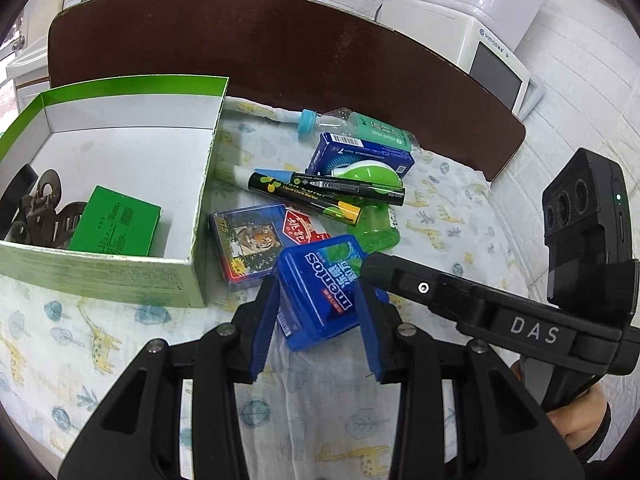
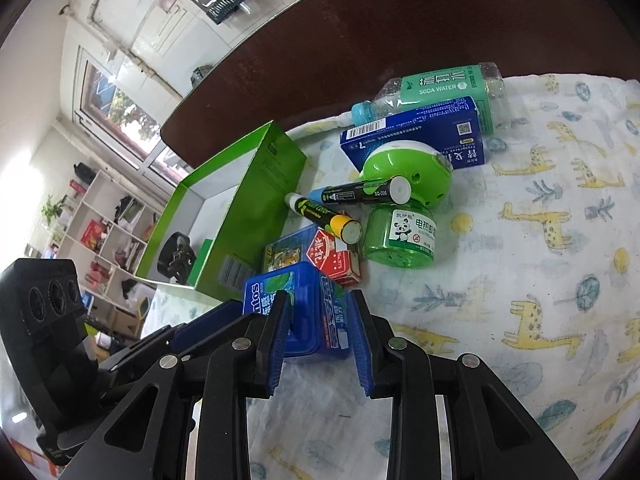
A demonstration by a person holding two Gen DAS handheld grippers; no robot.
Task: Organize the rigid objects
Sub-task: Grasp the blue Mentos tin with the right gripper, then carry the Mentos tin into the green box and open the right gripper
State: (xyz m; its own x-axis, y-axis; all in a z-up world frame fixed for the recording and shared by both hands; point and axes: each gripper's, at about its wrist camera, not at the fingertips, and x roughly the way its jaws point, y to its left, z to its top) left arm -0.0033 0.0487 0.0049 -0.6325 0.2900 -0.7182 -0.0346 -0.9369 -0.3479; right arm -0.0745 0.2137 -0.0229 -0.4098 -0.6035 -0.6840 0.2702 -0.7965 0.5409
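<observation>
Both claws are closing in on the blue mint box (image 1: 320,284) lying on the giraffe cloth (image 1: 120,344). The left claw (image 1: 316,332) is standing part open with its pads either side of the box; whether they are pressing it I cannot tell. The right claw (image 2: 320,344) is straddling the box too, narrowly open. The green carton (image 1: 120,184) is sitting at 10 o'clock from the box, the card pack (image 1: 248,248) touching it at 11
</observation>
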